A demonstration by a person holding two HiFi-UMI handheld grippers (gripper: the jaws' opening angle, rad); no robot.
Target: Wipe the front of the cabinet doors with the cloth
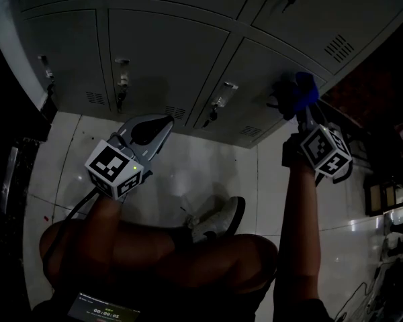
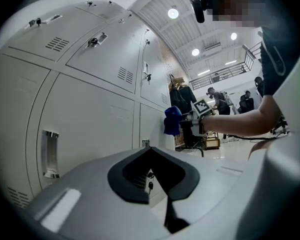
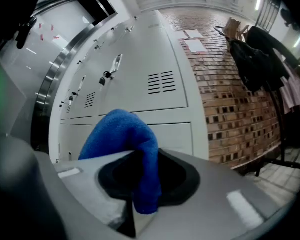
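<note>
R gripper (image 1: pixel 294 100) was clamped on cloth (image 3: pixel 126 136), held at cabinet doors (image 1: pixel 168 59). L gripper (image 1: pixel 152 129) was closed, empty, clear of doors.

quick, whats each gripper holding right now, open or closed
Left gripper: closed, nothing between its jaws.
Right gripper: closed on the blue cloth.

Cloth (image 1: pixel 301 91) before cabinet doors (image 1: pixel 158 52), far right
</note>
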